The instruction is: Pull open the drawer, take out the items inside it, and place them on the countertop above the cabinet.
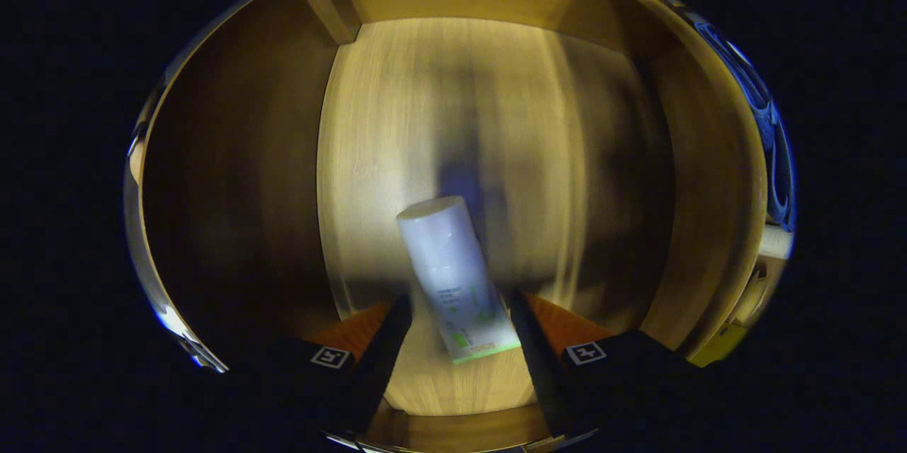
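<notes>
Gripper [459,322] is down inside the open drawer [234,183], looking at its wooden floor. Jaws apart, one finger on each side of the bottle [453,276]

Bottle: white cylinder with green print near the end closest to the fingers. It lies on the drawer floor, tilted a bit, its plain flat end pointing away from the gripper toward the back wall. The printed end sits between the fingertips [393,329]. The left finger looks close to or touching the bottle's side; there is a small gap at the right finger. Can't confirm both fingers press on it, so not calling it clamped

Drawer: light wood bottom, darker wood side walls left and right, back wall ahead with a corner block [331,5] at its left. The near wall edge shows below the fingers. A shadow of the gripper falls across the floor beyond the bottle. The picture is motion-blurred, so fine detail on the bottle's print is unreadable

Past the drawer's right wall, a strip of the booth is in sight, too small to make out
</notes>
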